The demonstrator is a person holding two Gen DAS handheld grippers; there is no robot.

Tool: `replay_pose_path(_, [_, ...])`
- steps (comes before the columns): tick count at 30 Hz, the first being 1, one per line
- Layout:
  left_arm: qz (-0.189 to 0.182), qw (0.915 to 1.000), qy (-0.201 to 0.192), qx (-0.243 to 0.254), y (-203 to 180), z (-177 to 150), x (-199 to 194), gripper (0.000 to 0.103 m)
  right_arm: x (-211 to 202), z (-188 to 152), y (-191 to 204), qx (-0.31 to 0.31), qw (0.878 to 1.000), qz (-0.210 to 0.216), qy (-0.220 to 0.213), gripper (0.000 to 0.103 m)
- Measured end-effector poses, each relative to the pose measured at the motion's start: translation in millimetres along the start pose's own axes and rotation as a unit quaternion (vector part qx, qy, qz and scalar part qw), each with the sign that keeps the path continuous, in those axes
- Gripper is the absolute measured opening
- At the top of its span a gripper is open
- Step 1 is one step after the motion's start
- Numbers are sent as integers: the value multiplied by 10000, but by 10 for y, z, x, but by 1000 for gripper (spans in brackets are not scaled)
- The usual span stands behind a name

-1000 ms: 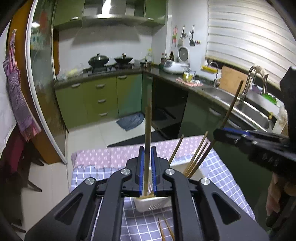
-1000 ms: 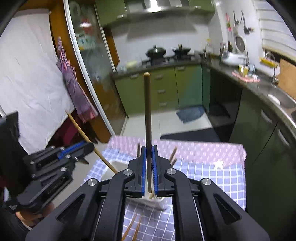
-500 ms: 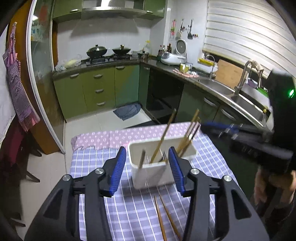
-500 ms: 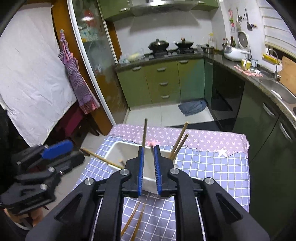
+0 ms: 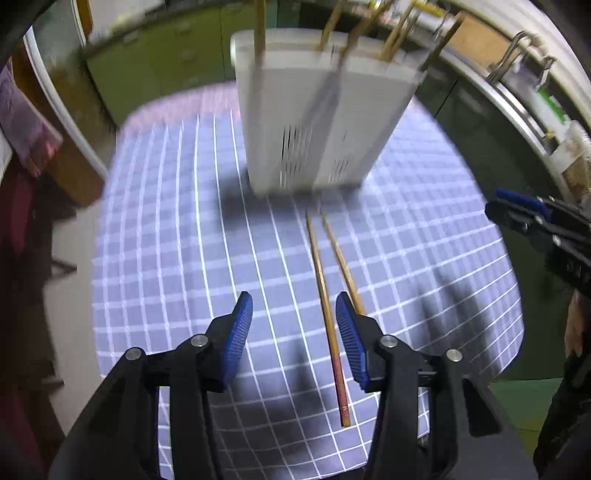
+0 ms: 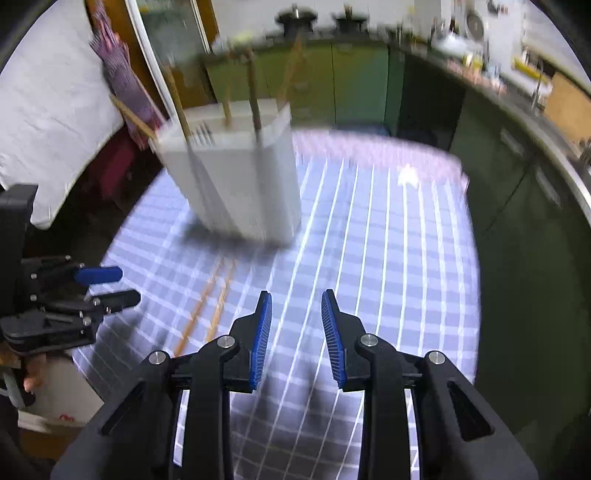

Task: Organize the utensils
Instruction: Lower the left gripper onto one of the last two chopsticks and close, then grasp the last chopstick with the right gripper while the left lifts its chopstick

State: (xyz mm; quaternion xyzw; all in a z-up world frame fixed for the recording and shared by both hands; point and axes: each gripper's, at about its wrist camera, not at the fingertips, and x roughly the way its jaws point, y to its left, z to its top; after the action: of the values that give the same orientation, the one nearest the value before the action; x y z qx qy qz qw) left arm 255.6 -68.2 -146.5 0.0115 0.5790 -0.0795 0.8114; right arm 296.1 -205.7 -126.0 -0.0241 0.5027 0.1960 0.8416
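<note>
1. A white utensil holder [image 5: 317, 122] stands on the far part of the checked tablecloth [image 5: 184, 258], with several chopsticks [image 5: 397, 35] and a fork [image 6: 201, 134] sticking up out of it.
2. Two loose chopsticks [image 5: 325, 302] lie side by side on the cloth just in front of the holder.
3. The left gripper [image 5: 293, 332] hangs over them, jaws spread wide and empty; one chopstick lies between its fingers in this view.
4. The right gripper [image 6: 295, 328] is likewise parted and holds nothing, over bare cloth to the right of the pair.
</note>
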Motion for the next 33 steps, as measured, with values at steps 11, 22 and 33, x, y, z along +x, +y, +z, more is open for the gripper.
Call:
replay_pose_path(11, [18, 9960, 886, -132, -213, 130, 555, 25, 304, -232, -46, -151, 9984, 18, 540, 34])
replay_pose_path(22, [128, 9911, 1302, -251, -237, 183, 832, 16, 330, -261, -95, -117, 9981, 85, 599, 34])
replay_pose_path(33, [217, 9894, 1420, -190, -462, 328, 1035, 8, 335, -293, -171, -63, 9979, 74, 635, 36])
